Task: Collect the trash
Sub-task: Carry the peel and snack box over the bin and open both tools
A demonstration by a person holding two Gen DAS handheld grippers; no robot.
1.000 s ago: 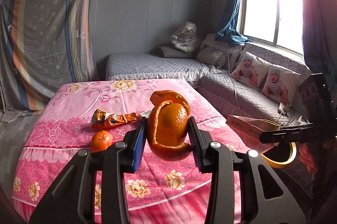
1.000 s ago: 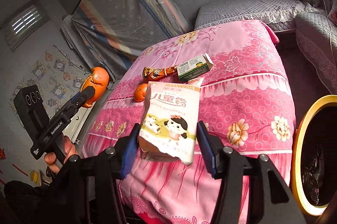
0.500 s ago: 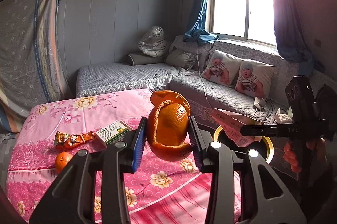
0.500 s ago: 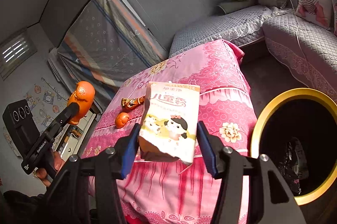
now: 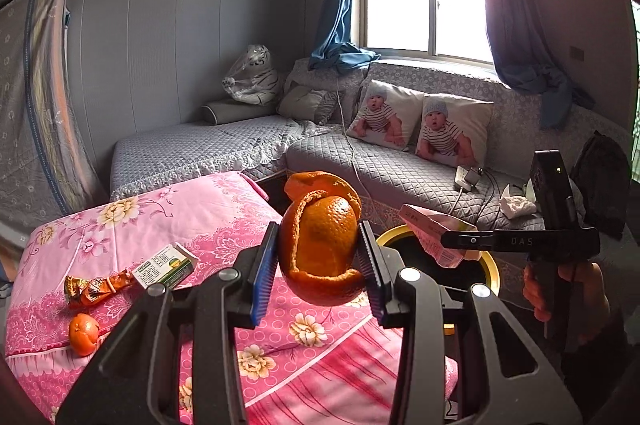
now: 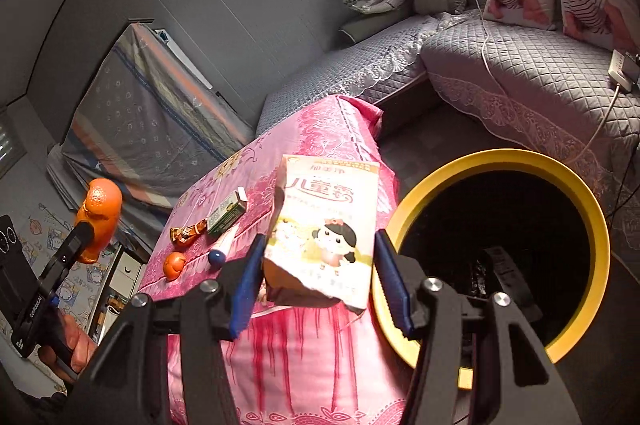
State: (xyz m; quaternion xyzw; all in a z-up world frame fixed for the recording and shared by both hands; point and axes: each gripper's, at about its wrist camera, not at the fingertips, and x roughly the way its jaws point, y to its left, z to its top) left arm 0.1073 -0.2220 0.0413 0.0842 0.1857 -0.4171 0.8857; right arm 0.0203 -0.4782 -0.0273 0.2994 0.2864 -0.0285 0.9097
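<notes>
Bench [image 5: 168, 209], pink cloth: wrapper, small box, tangerine remain. Bin [image 6: 496, 161], yellow-rimmed, beside it. Right tongs [image 6: 316, 265] clamp torn carton [image 6: 324, 225]; left tongs [image 5: 318, 257] clamp orange peel [image 5: 320, 237]. Risk: releasing short of the rim drops either onto the floor.

The bin [image 6: 500, 161] shows only part of itself: in the right wrist view the right gripper [image 6: 316, 269] covers its near rim, and its black inside is too dark to tell what lies there. In the left wrist view the peel [image 5: 320, 245] and the carton [image 5: 436, 237] hide most of the bin. On the carton the small print cannot be read. Left of the bin, the near end of the table [image 5: 312, 357] is hidden by the left gripper [image 5: 318, 265].
</notes>
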